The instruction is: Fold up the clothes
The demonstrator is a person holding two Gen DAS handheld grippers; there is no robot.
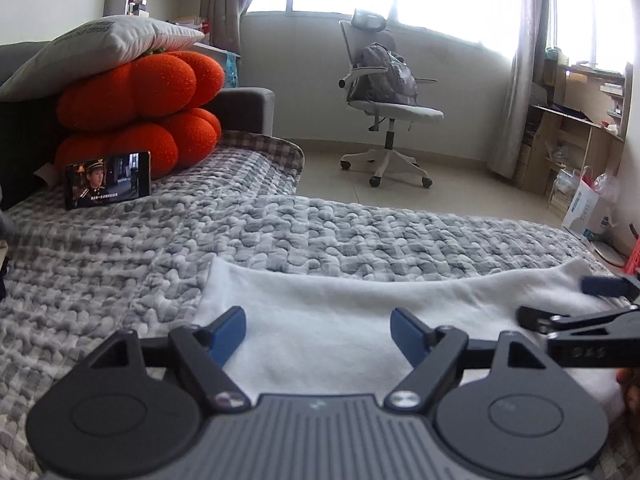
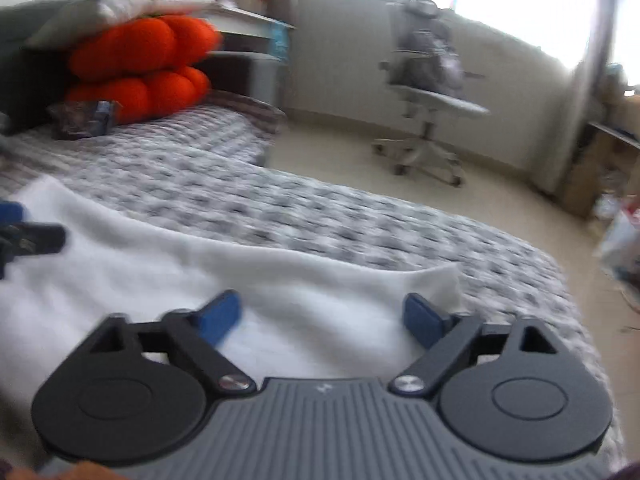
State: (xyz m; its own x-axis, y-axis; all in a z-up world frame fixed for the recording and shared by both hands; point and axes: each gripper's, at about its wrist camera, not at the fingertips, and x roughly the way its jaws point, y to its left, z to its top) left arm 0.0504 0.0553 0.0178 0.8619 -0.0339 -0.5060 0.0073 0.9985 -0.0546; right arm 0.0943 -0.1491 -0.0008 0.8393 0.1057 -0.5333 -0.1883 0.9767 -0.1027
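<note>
Left wrist view, left claw (image 1: 318, 334) spread over white cloth (image 1: 360, 300), right claw (image 2: 322, 322) spread, holding nothing.

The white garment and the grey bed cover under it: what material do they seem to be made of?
The white garment looks like a soft matte knit or fleece, perhaps cotton: it drapes in gentle folds without shine. The grey bed cover looks like plush, puffy checked fabric, probably a synthetic fleece: its surface is bumpy like pebbles. Fibre type cannot be confirmed.
</note>
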